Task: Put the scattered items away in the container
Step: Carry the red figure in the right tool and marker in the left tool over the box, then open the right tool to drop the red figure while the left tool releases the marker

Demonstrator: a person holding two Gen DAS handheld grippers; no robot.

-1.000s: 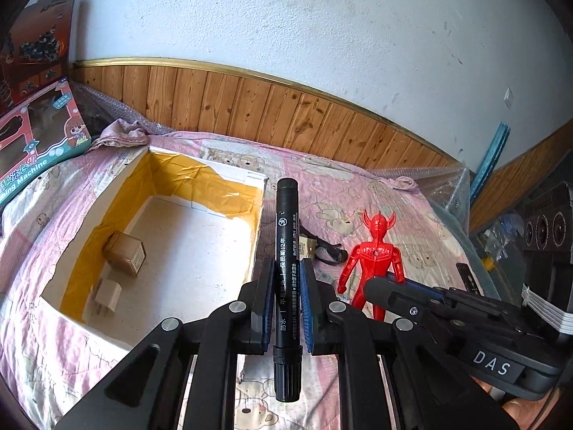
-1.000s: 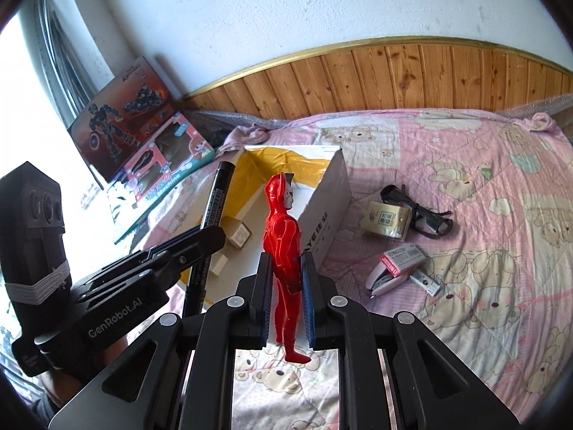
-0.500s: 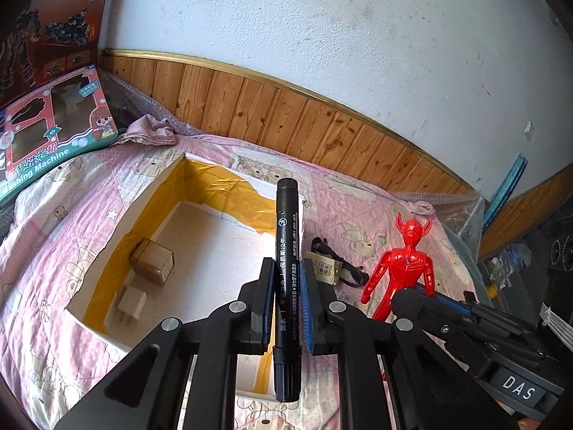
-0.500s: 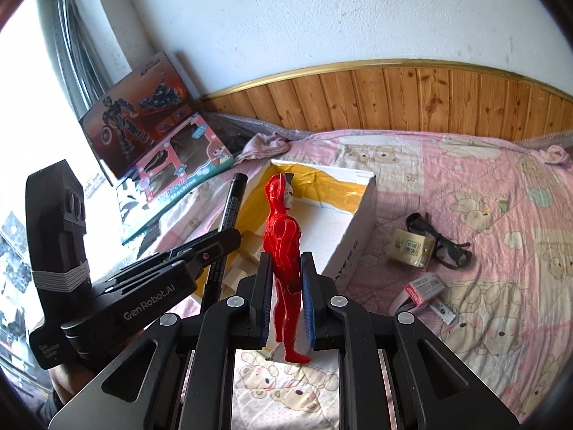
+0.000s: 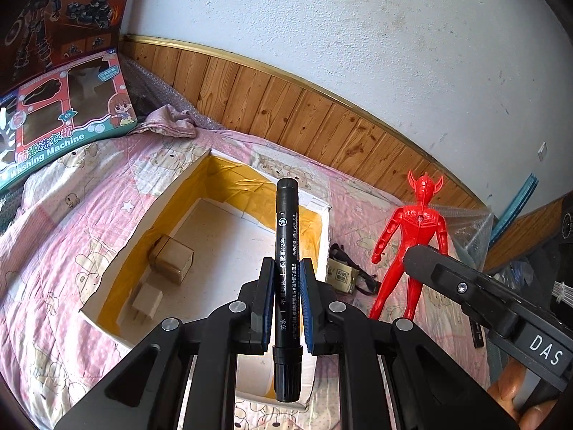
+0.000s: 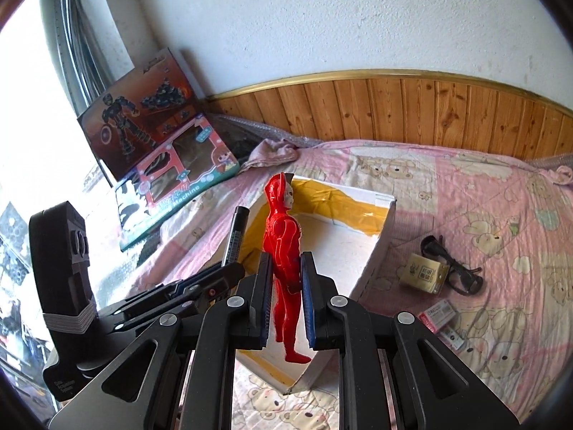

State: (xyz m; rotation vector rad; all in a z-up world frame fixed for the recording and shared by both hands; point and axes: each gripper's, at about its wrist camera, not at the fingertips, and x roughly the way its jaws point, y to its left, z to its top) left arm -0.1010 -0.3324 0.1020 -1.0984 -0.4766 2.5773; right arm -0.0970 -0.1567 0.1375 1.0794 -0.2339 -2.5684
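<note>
My left gripper (image 5: 284, 301) clamped on black marker (image 5: 286, 236), frame centre, above open box (image 5: 324, 229) (two small cartons inside). Right gripper (image 6: 284, 299) pinching red figure (image 6: 284, 251), centre, over box edge.

Black marker (image 5: 285, 251) & red figure (image 6: 284, 251) upright above open white box (image 5: 324, 236).

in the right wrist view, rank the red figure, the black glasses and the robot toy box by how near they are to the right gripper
1. Red figure: clamped between the right gripper fingers, upright.
2. Black glasses: on the pink quilt, right of the white box, beside a small yellow carton.
3. Robot toy box: leaning against the wall at far left, behind the washing machine toy box.
</note>
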